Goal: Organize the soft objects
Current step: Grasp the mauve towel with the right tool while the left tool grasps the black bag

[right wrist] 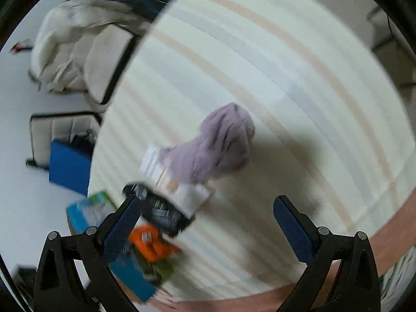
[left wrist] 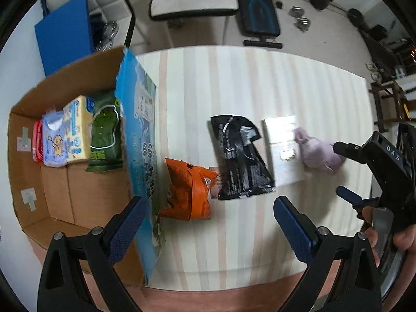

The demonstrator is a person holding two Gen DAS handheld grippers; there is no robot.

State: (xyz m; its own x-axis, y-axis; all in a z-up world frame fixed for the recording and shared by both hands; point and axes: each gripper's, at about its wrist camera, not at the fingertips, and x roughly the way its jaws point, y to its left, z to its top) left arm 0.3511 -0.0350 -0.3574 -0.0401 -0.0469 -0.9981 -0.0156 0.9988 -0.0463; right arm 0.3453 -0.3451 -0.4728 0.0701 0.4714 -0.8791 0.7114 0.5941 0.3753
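A cardboard box (left wrist: 78,187) at the left holds several soft packs: a red one, a lilac one, a yellow one (left wrist: 78,130) and a green one (left wrist: 105,135). A big blue bag (left wrist: 141,140) leans on the box's right wall. On the striped cloth lie an orange bag (left wrist: 189,192), a black pouch (left wrist: 241,156), a white pack (left wrist: 283,148) and a lilac plush (left wrist: 317,153), also in the right wrist view (right wrist: 215,145). My left gripper (left wrist: 208,218) is open and empty above the orange bag. My right gripper (right wrist: 205,221) is open and empty, near the plush; it also shows in the left wrist view (left wrist: 340,166).
The table (left wrist: 234,78) ends just beyond the objects. Behind it stand a white chair (left wrist: 192,2), a blue panel (left wrist: 65,33), a weight bench (left wrist: 260,10) and dumbbells (left wrist: 301,18) on the floor. A wooden chair (left wrist: 387,104) stands at the right.
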